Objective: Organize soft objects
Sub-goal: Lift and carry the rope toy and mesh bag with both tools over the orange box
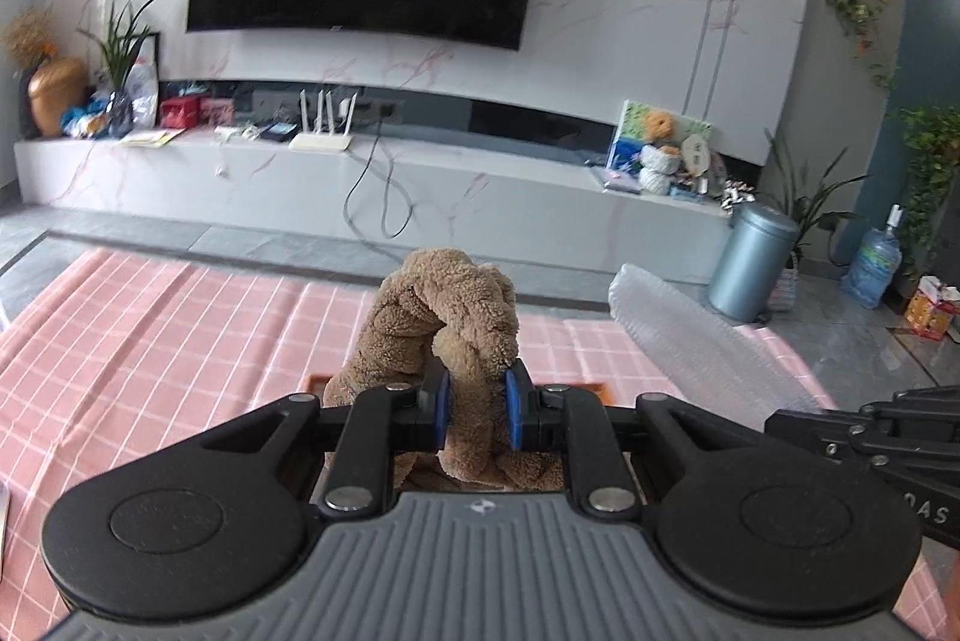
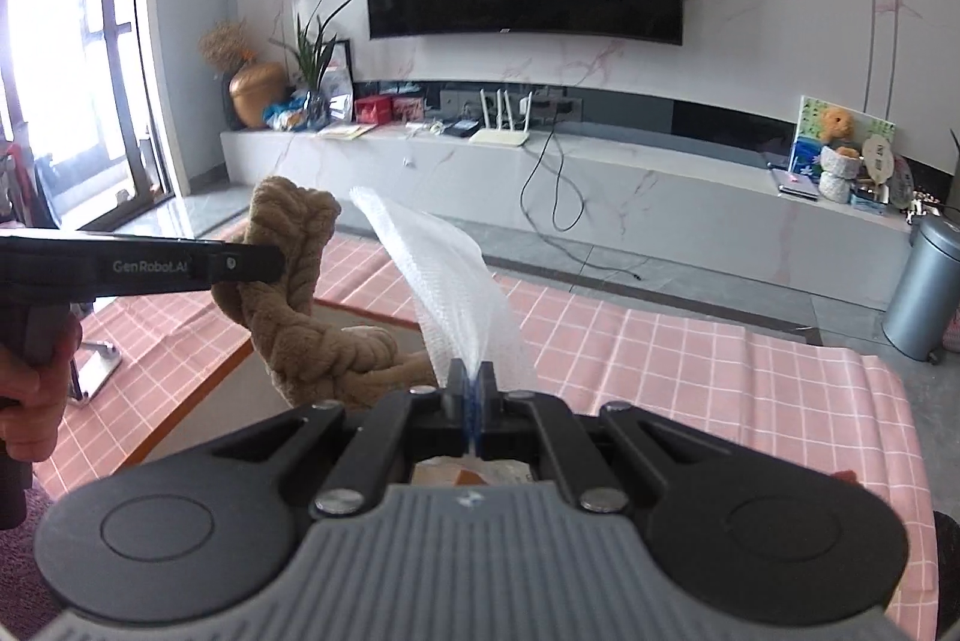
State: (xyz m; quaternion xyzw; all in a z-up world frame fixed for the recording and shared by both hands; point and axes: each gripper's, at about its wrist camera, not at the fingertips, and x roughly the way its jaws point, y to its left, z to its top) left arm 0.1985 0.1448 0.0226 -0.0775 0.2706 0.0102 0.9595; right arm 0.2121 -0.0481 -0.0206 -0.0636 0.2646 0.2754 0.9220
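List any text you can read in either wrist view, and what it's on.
"GenRobot.AI": side of the left gripper, seen from the right wrist view.
"OAS": partial letters on the right gripper, cut off at the frame edge.
Boxes and packages on the TV shelf: too small to read.

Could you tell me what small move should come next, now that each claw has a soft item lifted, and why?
Probably carry both toward the open box below and lower them in. The left claw is clamped on the brown braided plush, the right claw is shut on the bubble wrap, and both items hang above the pink checked cloth, not yet set down.
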